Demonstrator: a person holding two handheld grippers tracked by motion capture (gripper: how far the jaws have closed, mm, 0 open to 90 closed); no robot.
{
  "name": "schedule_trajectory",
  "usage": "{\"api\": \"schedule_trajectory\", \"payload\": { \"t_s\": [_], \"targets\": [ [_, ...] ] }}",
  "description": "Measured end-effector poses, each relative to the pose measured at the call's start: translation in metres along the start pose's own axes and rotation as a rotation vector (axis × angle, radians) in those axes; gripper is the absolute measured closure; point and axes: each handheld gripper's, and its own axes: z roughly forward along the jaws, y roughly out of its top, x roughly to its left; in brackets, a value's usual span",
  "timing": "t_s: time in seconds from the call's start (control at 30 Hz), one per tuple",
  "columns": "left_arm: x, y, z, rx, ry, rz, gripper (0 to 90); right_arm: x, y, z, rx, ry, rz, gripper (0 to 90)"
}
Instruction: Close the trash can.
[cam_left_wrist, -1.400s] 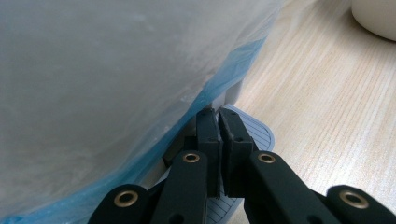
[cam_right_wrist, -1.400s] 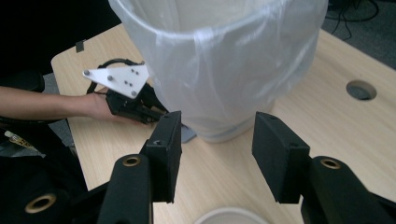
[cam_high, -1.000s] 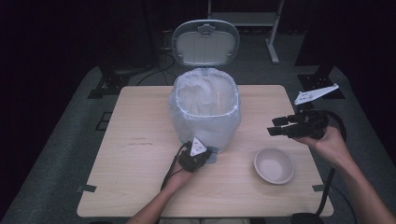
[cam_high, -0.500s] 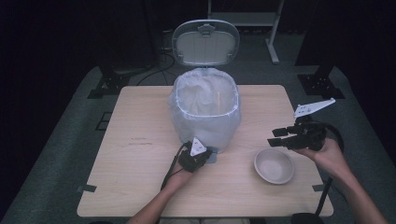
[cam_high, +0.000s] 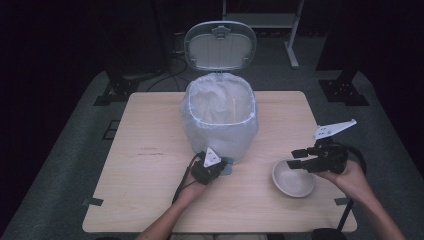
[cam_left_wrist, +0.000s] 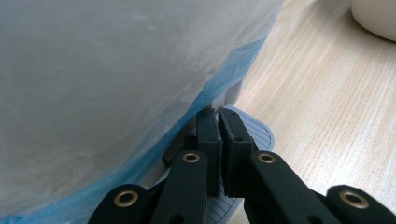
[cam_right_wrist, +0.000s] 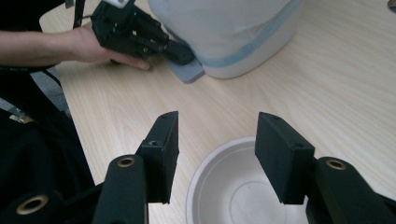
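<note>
Behind the left gripper (cam_high: 216, 165), the bin's pedal (cam_high: 227, 168) is half hidden.

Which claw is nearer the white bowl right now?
Right. The right claw hangs open just above the bowl's rim. The left claw is off to its left, shut, on the bin's pedal.

Bin and bowl on the surface (cam_high: 150, 150)

The bin (cam_high: 220, 120) stands mid-surface, its pedal (cam_high: 226, 167) at the near side; the bowl (cam_high: 293, 178) lies to its right, nearer the person.
</note>
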Motion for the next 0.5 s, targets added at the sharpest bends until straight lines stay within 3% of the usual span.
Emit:
{"api": "schedule_trajectory", "payload": {
  "t_s": [0.17, 0.27, 0.3, 0.5],
  "targets": [
    [0.0, 0.0, 0.0, 0.003, 0.001, 0.005, 88.3, 0.003, -0.01, 0.006, 0.01, 0.012, -0.003, 48.4],
    [-0.001, 0.0, 0.0, -0.001, -0.004, -0.014, 88.2, 0.004, -0.016, 0.008, 0.012, 0.018, -0.003, 48.2],
    [0.001, 0.0, 0.0, -0.001, 0.005, 0.009, 88.3, 0.004, -0.018, 0.009, 0.012, 0.018, -0.002, 48.2],
    [0.0, 0.0, 0.0, -0.001, 0.005, 0.009, 88.3, 0.007, -0.03, 0.011, 0.006, 0.023, -0.009, 48.2]
  ]
}}
